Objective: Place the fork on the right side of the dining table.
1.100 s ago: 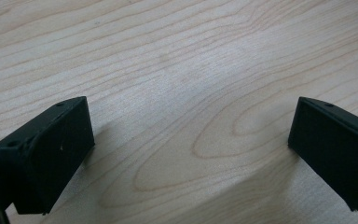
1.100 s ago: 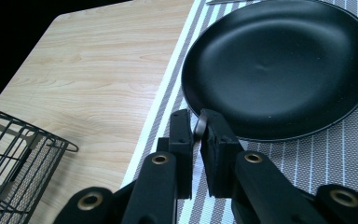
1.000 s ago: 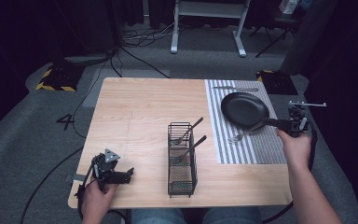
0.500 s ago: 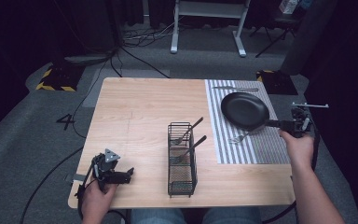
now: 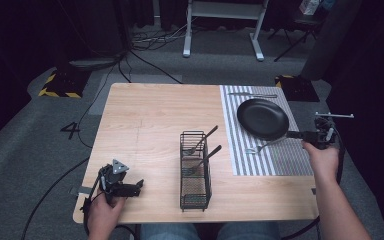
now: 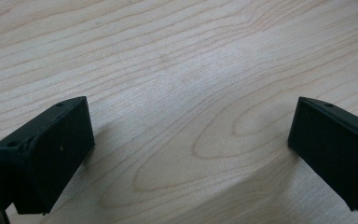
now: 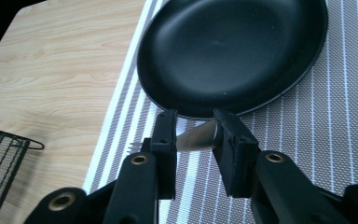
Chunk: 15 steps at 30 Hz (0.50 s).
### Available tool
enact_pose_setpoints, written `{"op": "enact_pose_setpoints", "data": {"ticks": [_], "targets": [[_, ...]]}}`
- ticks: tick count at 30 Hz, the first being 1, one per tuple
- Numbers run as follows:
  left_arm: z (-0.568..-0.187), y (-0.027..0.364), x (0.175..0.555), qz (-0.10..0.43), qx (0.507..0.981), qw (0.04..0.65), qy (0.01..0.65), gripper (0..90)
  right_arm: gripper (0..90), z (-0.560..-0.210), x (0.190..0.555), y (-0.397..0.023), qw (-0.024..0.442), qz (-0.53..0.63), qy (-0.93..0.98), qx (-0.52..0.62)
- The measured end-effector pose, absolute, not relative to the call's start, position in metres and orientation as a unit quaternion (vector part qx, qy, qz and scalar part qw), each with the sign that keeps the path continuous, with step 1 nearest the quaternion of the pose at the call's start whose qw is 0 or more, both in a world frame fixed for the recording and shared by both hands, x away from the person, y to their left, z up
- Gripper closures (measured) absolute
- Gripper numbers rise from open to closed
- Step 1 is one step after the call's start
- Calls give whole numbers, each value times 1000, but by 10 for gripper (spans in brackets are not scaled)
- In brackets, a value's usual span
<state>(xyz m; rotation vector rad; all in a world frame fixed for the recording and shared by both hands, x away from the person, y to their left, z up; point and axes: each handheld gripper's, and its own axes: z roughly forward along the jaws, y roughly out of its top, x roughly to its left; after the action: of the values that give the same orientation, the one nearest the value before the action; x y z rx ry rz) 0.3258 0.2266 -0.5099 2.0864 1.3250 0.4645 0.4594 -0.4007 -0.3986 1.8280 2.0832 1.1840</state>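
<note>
The pan lies on the striped mat at the table's 2 o'clock side, its handle pointing toward 4 o'clock. The right gripper has just been opening; its jaws now stand narrowly apart around the handle, one side showing a small gap. The left gripper rests at the table's 7 o'clock corner, jaws wide over bare wood. A wire basket with forks stands at the 6 o'clock edge.
</note>
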Motion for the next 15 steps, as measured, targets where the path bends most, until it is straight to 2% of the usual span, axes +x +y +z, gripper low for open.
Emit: {"op": "enact_pose_setpoints", "data": {"ticks": [15], "targets": [[-510,227,326,176,789,308,501,3,694,-418,463,-416,52,371,680,630]]}}
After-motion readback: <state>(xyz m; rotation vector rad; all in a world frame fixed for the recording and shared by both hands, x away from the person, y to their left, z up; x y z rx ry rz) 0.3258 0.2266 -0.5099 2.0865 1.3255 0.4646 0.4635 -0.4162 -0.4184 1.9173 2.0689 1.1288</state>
